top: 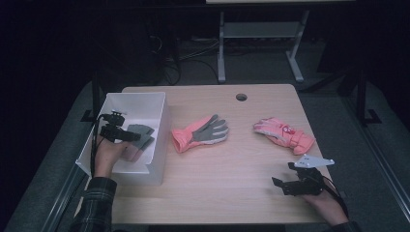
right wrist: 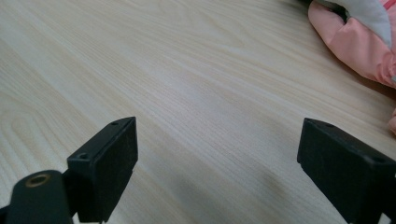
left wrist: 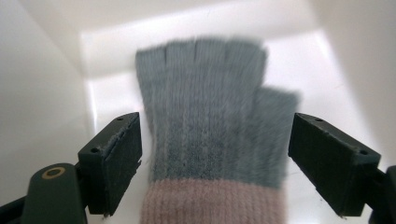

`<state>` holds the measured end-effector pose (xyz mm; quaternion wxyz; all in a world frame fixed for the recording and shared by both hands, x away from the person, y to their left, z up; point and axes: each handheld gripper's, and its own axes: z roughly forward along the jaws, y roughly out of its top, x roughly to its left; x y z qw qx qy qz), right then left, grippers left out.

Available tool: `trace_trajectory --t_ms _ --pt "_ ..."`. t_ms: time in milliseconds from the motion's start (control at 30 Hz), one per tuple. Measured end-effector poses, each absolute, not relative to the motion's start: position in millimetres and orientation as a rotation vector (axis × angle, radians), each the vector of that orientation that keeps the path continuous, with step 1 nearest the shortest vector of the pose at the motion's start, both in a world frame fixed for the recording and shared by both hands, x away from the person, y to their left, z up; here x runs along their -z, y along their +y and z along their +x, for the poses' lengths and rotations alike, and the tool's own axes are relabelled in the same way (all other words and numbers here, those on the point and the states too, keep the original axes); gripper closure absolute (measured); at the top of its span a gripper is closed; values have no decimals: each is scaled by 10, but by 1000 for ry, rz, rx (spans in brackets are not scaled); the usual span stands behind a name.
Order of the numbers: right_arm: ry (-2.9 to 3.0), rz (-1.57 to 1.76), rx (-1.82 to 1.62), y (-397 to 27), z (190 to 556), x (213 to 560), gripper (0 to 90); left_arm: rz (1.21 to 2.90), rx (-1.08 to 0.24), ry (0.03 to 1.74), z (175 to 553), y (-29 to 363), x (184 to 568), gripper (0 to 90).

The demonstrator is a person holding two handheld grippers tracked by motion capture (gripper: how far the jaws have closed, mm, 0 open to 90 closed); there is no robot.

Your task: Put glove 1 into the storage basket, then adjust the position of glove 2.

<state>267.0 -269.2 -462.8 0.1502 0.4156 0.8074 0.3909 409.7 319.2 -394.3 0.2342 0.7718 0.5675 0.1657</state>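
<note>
Two gloves left: the pink-and-grey glove (top: pixel 200 133) and the padded pink glove (top: pixel 284 134) lie on the table (top: pixel 232 193), well apart.
Glove in hand: the grey knit glove (left wrist: pixel 210 121) lies flat on the floor of the white bin (top: pixel 159 121), its pink cuff toward you.
Left gripper (top: pixel 126 135): released, jaws spread wide either side of the glove, pads clear of it.
Step done well: lift straight up so neither jaw snags the knit, then clear the bin wall.
Left hand pose: forearm reaching into the bin, gripper roughly level, pointing across it.
Right gripper (top: pixel 283 178): jaws apart, holding nothing, low above the bare wood near the padded glove.
</note>
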Motion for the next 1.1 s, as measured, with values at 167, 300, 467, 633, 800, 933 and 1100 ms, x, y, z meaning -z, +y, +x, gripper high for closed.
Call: trace_trajectory --t_ms 167,300,467,633,800,933,1100 --pt "2317 1203 -1120 -2697 2659 4625 121 2109 -442 1502 4061 3193 3779 152" --pt "2318 1197 -1118 -2689 2659 4626 121 2101 -457 1413 3991 3133 3571 148" --pt "2321 1207 -1118 -2678 2667 4636 121 2091 -439 1315 3963 2982 3400 148" --pt "2325 1206 -1118 -2678 2658 4633 121 2091 -406 1249 3941 2792 3294 148" --pt "2332 1200 -1115 -2671 2662 4634 121 2100 -384 1182 3915 2616 3216 149" --pt "2335 1198 -1114 -2665 2662 4635 121 2102 -358 1133 3905 2417 3162 150" --pt "2333 1195 -1118 -2679 2661 4632 121 2120 -328 1071 3910 2160 3119 162"
